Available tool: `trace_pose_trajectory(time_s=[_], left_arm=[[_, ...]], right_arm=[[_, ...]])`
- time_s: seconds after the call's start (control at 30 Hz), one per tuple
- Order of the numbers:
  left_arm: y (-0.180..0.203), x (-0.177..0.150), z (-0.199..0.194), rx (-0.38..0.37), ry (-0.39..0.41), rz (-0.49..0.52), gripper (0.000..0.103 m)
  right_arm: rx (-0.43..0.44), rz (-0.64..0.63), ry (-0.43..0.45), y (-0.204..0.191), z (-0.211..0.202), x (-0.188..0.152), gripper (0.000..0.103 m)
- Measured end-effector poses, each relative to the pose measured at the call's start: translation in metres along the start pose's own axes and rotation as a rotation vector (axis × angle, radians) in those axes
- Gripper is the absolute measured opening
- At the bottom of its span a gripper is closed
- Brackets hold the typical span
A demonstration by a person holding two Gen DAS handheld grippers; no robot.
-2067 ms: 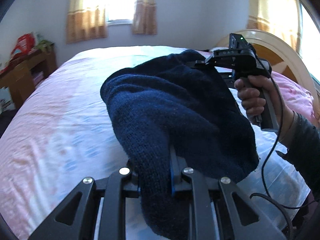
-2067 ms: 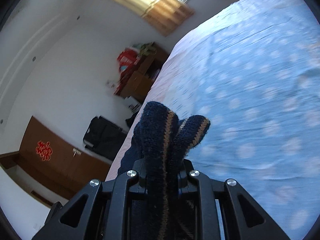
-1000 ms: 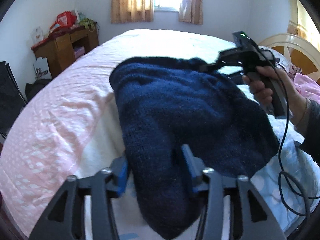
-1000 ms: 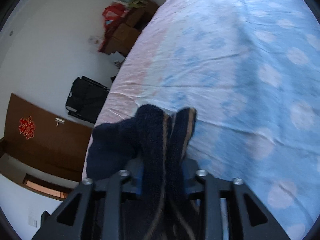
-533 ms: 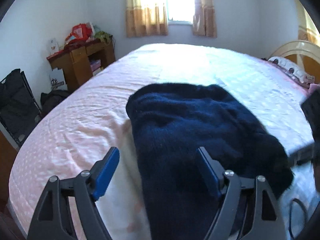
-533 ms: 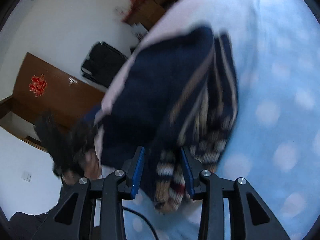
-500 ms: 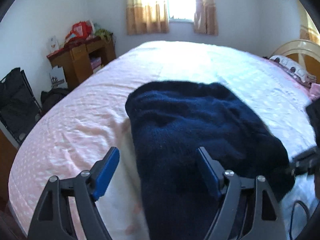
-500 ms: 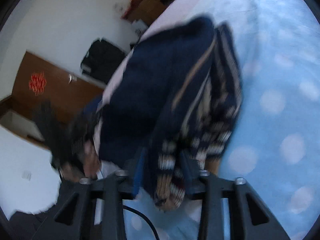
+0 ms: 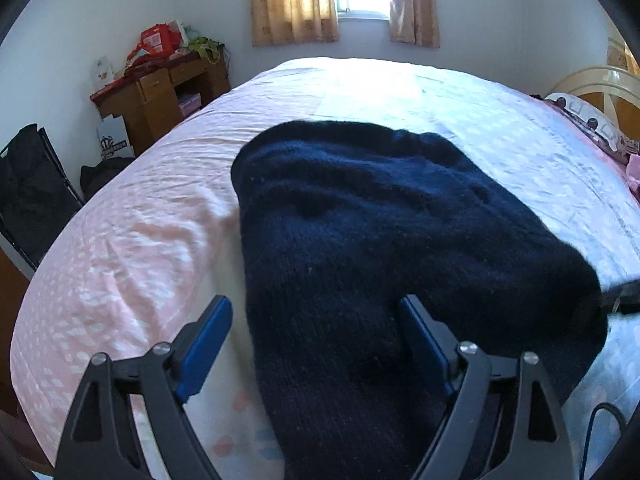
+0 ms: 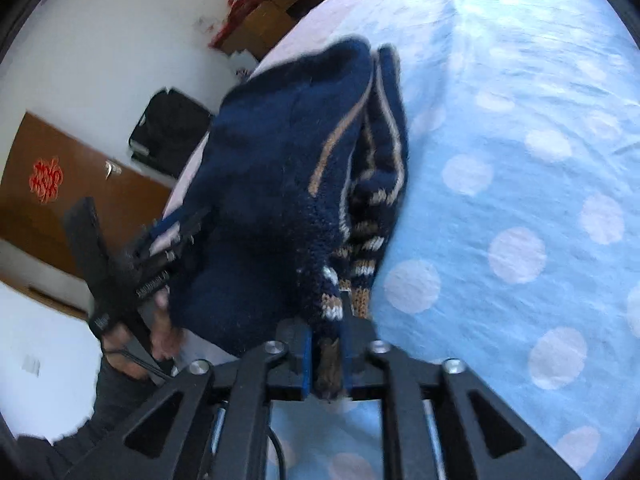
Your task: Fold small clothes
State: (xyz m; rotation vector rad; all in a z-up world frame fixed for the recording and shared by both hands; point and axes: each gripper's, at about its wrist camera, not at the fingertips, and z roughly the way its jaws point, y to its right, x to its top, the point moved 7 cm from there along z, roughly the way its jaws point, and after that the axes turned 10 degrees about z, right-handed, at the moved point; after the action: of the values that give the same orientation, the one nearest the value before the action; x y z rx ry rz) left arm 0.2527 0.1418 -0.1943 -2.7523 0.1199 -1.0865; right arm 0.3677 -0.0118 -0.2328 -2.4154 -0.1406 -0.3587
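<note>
We let the folded sweater settle on the bed

Our left gripper [image 9: 316, 344] is opening, fingers apart astride the navy sweater [image 9: 380, 240]; our right gripper [image 10: 326, 354], opening too, has its striped hem between its fingers.

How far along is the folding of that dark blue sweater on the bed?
Mostly done, it seems: the navy sweater lies doubled over on the bed. The left gripper is opening, its pads off the knit. The right gripper still pinches the striped hem while opening. Left: letting go, perhaps tidying.

A navy knitted sweater [image 9: 392, 240] lies on the spotted bed [image 9: 132, 240].
</note>
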Motion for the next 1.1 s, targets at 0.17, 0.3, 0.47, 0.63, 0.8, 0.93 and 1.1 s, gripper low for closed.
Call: trace_pose_trajectory(time_s=[0.17,0.3,0.47,0.63,0.8,0.93,1.1], left_arm=[[0.005,-0.001,0.001,0.002,-0.002,0.016,0.088],[0.003,-0.001,0.0,-0.004,-0.006,0.0,0.089],[0.005,-0.003,-0.003,-0.017,-0.007,0.003,0.09],[0.008,-0.003,-0.017,0.008,-0.004,0.042,0.09],[0.008,-0.003,-0.051,0.005,0.055,0.041,0.09],[0.009,-0.005,-0.08,0.009,0.109,0.037,0.093],[0.011,-0.008,-0.112,-0.011,0.177,0.014,0.096]], right_arm=[[-0.029,-0.18,0.171,-0.058,-0.014,0.032,0.044],[-0.051,-0.262,0.097,-0.078,0.028,0.029,0.044],[-0.115,-0.196,0.09,-0.048,0.057,0.041,0.043],[-0.104,-0.17,0.141,-0.049,0.032,0.04,0.044],[-0.186,-0.16,0.277,-0.056,-0.014,0.017,0.058],[-0.266,-0.207,0.359,-0.061,-0.049,-0.009,0.059],[-0.307,-0.253,0.441,-0.075,-0.085,-0.031,0.059]])
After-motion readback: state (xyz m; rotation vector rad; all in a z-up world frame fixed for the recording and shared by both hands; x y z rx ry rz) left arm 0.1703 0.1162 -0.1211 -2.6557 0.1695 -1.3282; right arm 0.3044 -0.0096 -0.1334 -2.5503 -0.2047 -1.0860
